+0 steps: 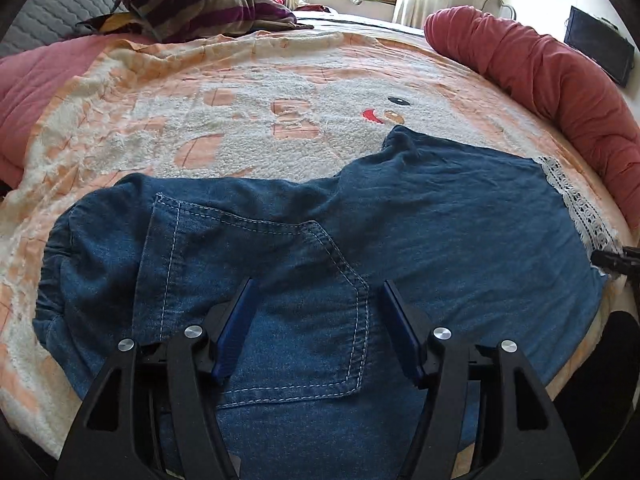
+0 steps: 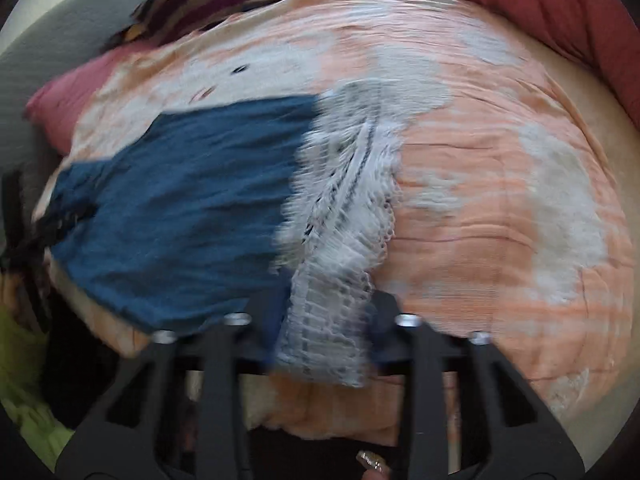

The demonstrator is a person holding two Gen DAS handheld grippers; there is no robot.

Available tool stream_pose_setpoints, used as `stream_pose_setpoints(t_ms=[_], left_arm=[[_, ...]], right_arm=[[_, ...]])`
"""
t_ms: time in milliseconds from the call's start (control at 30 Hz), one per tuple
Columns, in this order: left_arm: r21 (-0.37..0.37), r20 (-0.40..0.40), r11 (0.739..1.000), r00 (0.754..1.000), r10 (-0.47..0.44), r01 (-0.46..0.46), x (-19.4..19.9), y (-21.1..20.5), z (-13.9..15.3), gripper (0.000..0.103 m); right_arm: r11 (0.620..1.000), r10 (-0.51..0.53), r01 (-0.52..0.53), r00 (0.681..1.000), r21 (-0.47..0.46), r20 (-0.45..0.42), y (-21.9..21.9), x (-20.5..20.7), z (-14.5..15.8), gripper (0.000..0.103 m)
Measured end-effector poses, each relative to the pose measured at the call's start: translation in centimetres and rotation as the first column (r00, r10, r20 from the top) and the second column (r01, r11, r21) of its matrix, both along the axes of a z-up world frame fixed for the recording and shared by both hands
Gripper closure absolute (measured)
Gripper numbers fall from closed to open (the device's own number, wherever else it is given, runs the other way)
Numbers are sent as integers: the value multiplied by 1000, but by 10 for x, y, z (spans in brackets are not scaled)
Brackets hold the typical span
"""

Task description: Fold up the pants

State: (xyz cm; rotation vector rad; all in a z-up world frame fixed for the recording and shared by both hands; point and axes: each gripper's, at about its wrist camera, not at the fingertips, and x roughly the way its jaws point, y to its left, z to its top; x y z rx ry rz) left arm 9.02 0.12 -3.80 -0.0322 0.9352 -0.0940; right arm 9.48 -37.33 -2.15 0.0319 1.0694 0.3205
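Observation:
Blue denim pants (image 1: 320,248) with a stitched back pocket (image 1: 280,300) and a white lace hem (image 1: 576,204) lie flat on the bed. My left gripper (image 1: 316,288) is open, its blue pads just above the pocket, holding nothing. In the blurred right wrist view the pants (image 2: 180,200) lie to the left and the lace hem (image 2: 340,240) runs down between the fingers of my right gripper (image 2: 324,312). The blur hides whether its jaws are closed on the lace. The tip of the right gripper shows in the left wrist view (image 1: 616,260) beside the hem.
The bed has an orange and white fleecy cover (image 1: 248,112). A rolled red quilt (image 1: 560,80) lies along the right side. A striped pillow (image 1: 200,4) and a pink pillow (image 1: 32,80) lie at the far left. A dark screen (image 1: 600,44) stands at the right.

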Motion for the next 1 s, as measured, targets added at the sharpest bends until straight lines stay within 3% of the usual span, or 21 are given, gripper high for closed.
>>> stream_pose_setpoints(t_ms=[167, 400, 600, 767, 867, 1000], left_arm=[[-41, -3, 999, 1000, 4, -4, 1, 7, -1, 41], [-40, -3, 999, 1000, -1, 1, 4, 6, -4, 41], [-62, -10, 998, 1000, 3, -3, 2, 8, -1, 41], [-107, 61, 994, 997, 43, -36, -5, 23, 31, 25], [-142, 76, 988, 995, 68, -57, 6, 34, 45, 25], [-283, -6, 959, 1000, -1, 0, 37, 30, 39, 25]], right_arm=[[998, -44, 45, 998, -52, 33, -8, -13, 8, 84], [992, -90, 93, 995, -87, 33, -16, -13, 2, 60], [987, -148, 152, 986, -42, 78, -29, -27, 12, 52], [981, -179, 191, 959, -37, 220, -26, -42, 46, 40], [993, -106, 115, 954, -14, 279, 4, -36, 61, 35], [993, 111, -100, 959, -57, 259, 79, -2, 55, 32]])
